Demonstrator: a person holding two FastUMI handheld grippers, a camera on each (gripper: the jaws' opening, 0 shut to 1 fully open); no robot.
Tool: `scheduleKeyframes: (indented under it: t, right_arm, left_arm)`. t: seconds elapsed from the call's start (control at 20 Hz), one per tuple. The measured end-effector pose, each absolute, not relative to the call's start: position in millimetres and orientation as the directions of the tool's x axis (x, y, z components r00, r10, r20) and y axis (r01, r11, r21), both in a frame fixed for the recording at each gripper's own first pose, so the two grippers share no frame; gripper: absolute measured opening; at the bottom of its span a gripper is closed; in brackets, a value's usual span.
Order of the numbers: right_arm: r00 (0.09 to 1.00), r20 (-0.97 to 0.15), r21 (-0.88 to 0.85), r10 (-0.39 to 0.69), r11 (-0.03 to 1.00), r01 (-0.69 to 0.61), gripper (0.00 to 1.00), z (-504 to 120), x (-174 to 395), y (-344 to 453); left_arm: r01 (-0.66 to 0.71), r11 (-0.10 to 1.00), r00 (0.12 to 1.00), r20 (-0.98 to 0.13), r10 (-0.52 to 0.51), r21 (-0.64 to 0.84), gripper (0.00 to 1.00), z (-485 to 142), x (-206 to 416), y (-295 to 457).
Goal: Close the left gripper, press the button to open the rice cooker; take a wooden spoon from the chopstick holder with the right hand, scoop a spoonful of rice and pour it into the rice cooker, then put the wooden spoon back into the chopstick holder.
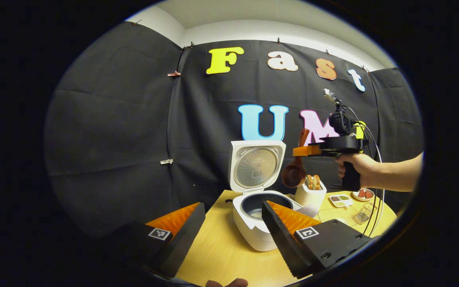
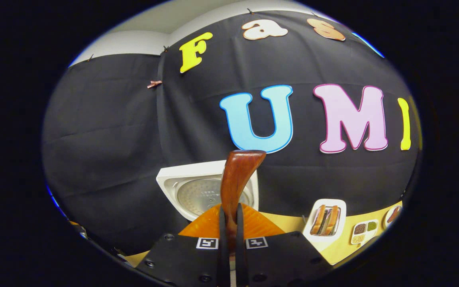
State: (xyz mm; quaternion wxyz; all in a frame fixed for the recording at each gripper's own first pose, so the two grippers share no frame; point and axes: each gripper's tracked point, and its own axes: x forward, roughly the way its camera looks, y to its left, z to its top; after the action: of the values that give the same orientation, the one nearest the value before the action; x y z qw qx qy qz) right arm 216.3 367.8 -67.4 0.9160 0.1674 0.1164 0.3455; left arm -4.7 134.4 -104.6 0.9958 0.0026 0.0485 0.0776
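Wooden spoon (image 1: 295, 167) hangs upright, bowl down, clamped by its handle between both fingers of the right gripper (image 1: 302, 150), just above the chopstick holder (image 1: 310, 192) and right of the open rice cooker (image 1: 259, 215); left gripper (image 1: 229, 227), nearer the cooker, stands with fingers spread, holding nothing.

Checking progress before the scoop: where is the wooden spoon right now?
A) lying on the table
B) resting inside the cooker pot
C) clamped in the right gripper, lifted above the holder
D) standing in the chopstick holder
C: the right gripper pinches the wooden spoon by its handle, bowl hanging above the chopstick holder, beside the open rice cooker.
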Motion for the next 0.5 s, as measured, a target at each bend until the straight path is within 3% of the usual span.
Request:
scheduleKeyframes:
  t: [0.3,0.5]
  right_arm:
    - [0.797,-0.016,0.403,0.604,0.734,-0.548,0.10,-51.3,207.0,252.4]
    - [0.844,-0.023,0.382,0.536,0.785,-0.488,0.10,-64.8,204.9,174.9]
  left_arm:
    - [-0.151,0.988,0.985,-0.086,0.152,0.019,0.99,-96.6,-0.5,110.1]
    - [-0.144,0.989,0.986,-0.076,0.146,0.036,0.98,-89.5,5.6,89.6]
